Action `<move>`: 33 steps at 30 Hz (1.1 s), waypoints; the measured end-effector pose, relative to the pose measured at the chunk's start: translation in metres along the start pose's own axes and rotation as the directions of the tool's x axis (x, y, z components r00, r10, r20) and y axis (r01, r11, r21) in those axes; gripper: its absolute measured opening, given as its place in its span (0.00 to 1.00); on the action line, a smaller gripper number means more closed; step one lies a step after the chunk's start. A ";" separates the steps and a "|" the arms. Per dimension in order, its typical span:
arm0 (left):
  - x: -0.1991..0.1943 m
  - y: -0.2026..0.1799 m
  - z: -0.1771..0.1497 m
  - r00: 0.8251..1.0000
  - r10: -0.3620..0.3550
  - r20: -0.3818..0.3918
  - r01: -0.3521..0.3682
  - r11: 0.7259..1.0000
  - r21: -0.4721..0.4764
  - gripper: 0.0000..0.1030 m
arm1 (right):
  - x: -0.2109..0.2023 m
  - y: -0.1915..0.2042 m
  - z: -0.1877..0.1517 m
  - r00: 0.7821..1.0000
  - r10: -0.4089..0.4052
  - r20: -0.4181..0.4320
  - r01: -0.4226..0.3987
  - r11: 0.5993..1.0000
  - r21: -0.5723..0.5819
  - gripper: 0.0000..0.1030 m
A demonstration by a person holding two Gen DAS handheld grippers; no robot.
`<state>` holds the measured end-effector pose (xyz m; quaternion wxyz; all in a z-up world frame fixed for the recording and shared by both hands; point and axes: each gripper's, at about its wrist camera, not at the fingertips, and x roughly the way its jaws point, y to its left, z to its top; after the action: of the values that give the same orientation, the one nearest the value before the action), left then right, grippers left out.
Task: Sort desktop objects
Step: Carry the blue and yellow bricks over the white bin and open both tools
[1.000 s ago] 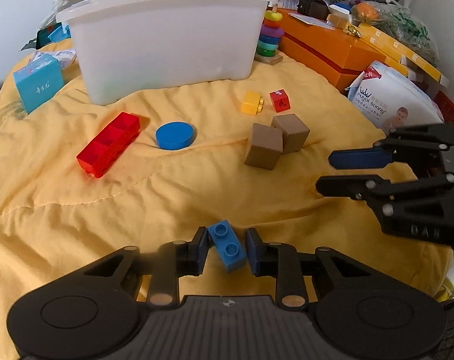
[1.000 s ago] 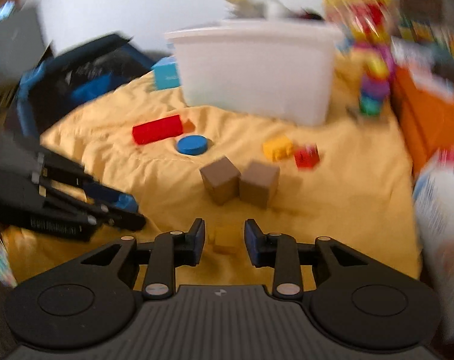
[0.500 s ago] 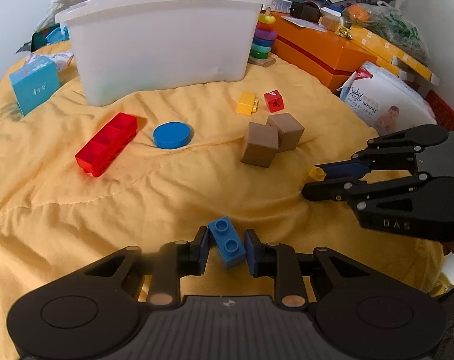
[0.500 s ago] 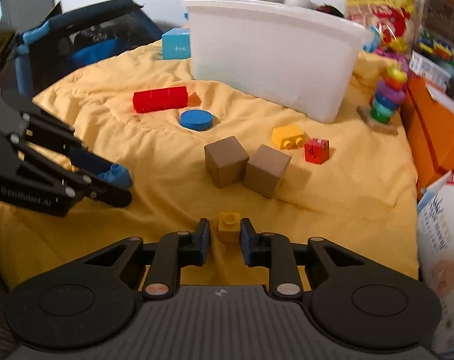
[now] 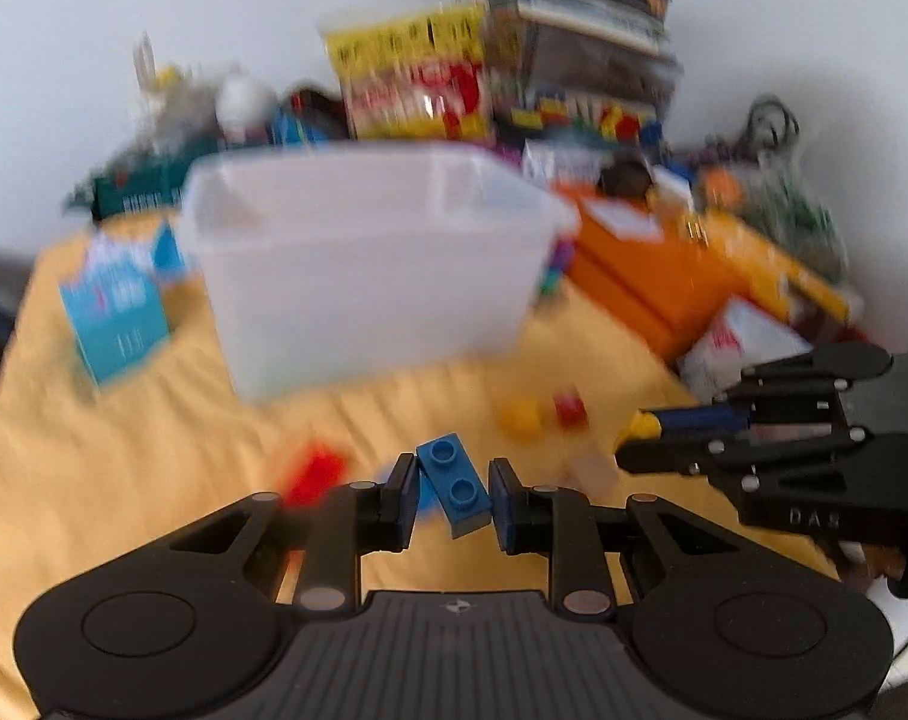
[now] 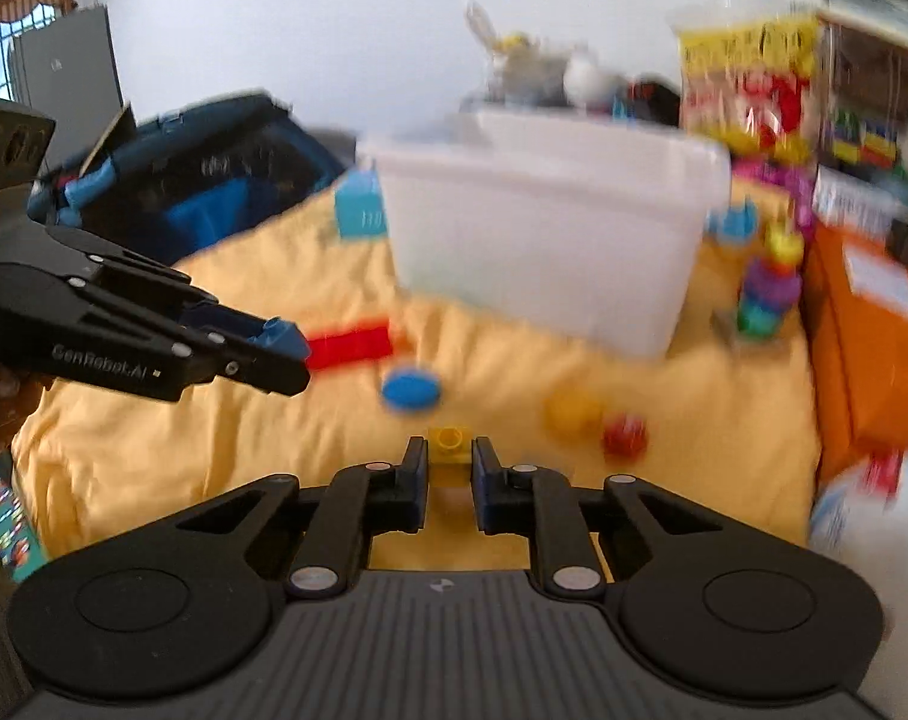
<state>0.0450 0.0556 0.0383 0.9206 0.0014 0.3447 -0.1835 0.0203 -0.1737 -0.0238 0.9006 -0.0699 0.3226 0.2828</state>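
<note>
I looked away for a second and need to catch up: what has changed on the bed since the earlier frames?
The right gripper closed on the small yellow brick and lifted it. The left gripper, already gripping the blue brick, rose too. Both now face the white bin. The red brick, blue disc and bin stayed put.

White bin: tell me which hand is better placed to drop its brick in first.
Probably left. The left gripper holds its blue brick nearly in line with the white bin. The right gripper, shut on a small yellow brick, sees the bin off to its right.
</note>
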 end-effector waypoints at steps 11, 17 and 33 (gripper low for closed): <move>0.028 0.043 0.127 0.972 0.094 0.216 -0.111 0.991 0.069 0.28 | 0.034 -0.031 0.132 0.955 -0.157 0.252 0.157 0.987 0.021 0.17; 0.084 0.056 0.148 0.979 0.151 0.138 -0.156 0.987 0.029 0.33 | 0.079 -0.045 0.171 0.946 -0.255 0.200 0.241 0.966 0.089 0.17; 0.010 0.032 0.041 0.987 0.107 0.122 -0.110 0.994 0.019 0.65 | 0.029 -0.035 0.094 0.953 -0.177 0.245 0.176 0.984 0.027 0.50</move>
<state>0.0882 0.0768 0.0592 0.9483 0.0208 0.2854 -0.1371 0.1094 -0.1606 0.0300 0.9555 -0.0606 0.2016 0.2067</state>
